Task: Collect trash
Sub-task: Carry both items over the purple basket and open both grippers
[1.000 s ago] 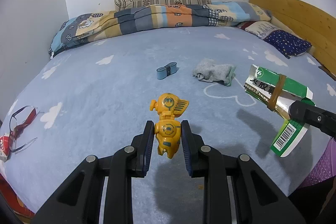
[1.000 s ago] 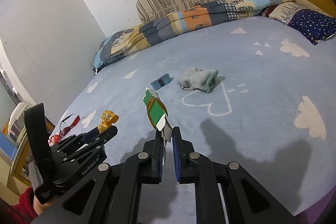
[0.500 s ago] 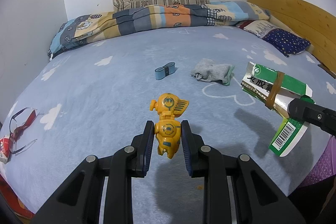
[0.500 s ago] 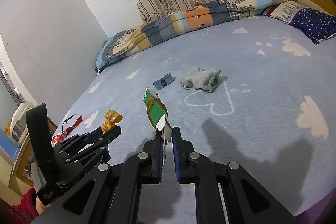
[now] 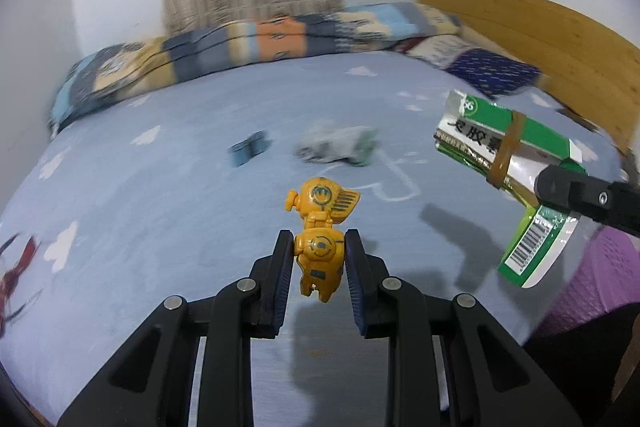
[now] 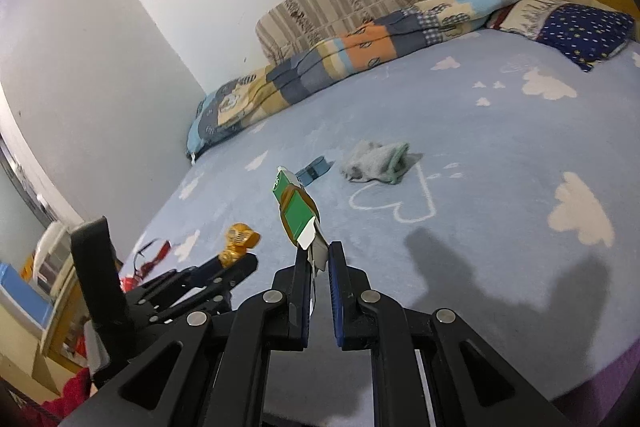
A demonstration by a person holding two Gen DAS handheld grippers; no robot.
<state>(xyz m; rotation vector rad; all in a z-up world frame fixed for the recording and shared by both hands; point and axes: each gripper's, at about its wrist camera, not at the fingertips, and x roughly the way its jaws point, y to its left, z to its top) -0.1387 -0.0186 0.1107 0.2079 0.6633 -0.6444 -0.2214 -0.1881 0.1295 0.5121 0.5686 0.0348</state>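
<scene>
My left gripper (image 5: 319, 247) is shut on a yellow toy robot (image 5: 320, 227) and holds it above the blue bed. It also shows in the right wrist view (image 6: 239, 241), at the lower left. My right gripper (image 6: 319, 259) is shut on a flattened green and white carton (image 6: 297, 213) bound with a brown rubber band. The carton (image 5: 500, 163) shows at the right of the left wrist view, in the air over the bed's edge.
On the blue cloud-print bedsheet (image 6: 500, 147) lie a grey sock (image 6: 376, 163) and a small blue band (image 6: 314, 171). Red glasses (image 6: 154, 255) lie near the left edge. A folded quilt (image 6: 360, 47) and pillows line the far side. A purple basket (image 5: 600, 275) stands at the right.
Both grippers have swung to the right with their loads; the left wrist view is blurred by the motion. The purple basket has come into the left wrist view. Both grips are unchanged.
</scene>
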